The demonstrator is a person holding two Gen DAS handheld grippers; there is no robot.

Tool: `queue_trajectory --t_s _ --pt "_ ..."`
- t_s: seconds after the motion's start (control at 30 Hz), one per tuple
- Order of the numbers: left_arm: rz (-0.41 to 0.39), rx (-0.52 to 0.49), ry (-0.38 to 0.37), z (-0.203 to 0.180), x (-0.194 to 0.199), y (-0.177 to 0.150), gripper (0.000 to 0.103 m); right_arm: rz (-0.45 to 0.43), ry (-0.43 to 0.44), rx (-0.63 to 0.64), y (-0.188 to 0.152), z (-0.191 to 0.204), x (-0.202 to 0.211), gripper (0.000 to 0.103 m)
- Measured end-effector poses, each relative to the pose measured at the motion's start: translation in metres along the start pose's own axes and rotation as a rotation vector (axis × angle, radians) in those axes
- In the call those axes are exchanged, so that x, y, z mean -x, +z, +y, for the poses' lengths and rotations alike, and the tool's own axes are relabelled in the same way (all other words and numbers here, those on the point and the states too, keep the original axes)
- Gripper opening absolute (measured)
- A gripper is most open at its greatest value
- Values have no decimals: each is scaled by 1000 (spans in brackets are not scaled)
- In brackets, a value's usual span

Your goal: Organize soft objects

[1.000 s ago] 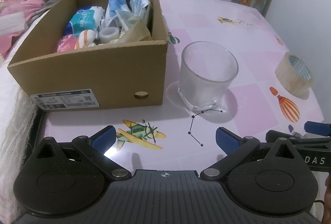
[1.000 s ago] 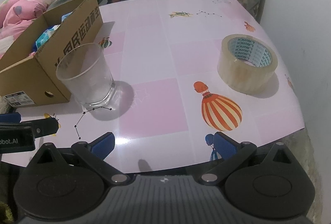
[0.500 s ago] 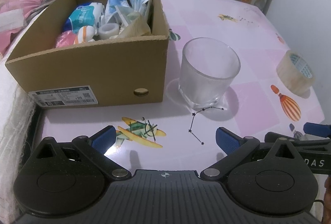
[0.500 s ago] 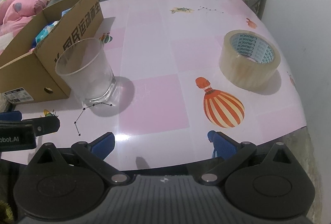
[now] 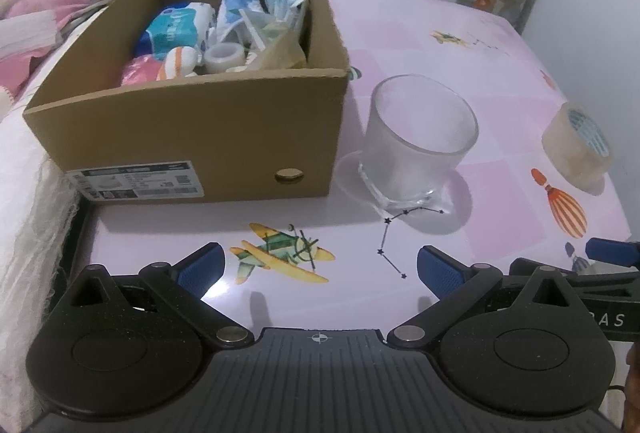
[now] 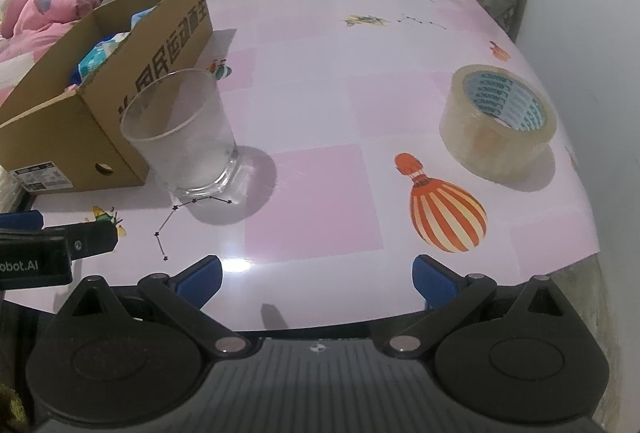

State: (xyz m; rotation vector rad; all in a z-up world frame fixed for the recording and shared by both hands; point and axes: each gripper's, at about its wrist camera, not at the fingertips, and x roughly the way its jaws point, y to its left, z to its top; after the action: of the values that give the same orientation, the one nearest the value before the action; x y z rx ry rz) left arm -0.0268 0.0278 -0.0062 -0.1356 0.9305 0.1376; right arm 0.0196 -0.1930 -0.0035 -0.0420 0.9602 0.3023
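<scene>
Both tools, left (image 5: 318, 265) and right (image 6: 316, 275), remain spread and empty above the table (image 6: 320, 113); nothing has shifted, the cardboard box (image 5: 200, 129) already full of soft goods.

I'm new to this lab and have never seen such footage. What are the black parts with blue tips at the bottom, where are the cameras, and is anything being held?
Those are two hand-held grippers, one in each of a person's hands, each with a camera looking along its fingers. One picture is from the left hand-held gripper, the other from the right hand-held gripper. Both are open and hold nothing. On the pink table stand a cardboard box filled with soft packets and cloths, a frosted glass beside it, apparently empty, and a tape roll near the right edge.
</scene>
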Motion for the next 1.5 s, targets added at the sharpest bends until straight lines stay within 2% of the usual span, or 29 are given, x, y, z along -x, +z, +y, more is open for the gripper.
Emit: queue_trajectory --t_s 0.4,0.67,0.87,1.5 --pt "-21 37 19 22 8 0 103 -14 16 69 9 26 1 72" --pt "-44 58 41 46 17 9 103 -42 34 119 27 57 3 72" --pt "-48 73 64 67 18 16 103 -31 40 153 37 81 -3 72" --pt "-11 50 42 90 10 22 103 -11 16 125 38 101 -8 72"
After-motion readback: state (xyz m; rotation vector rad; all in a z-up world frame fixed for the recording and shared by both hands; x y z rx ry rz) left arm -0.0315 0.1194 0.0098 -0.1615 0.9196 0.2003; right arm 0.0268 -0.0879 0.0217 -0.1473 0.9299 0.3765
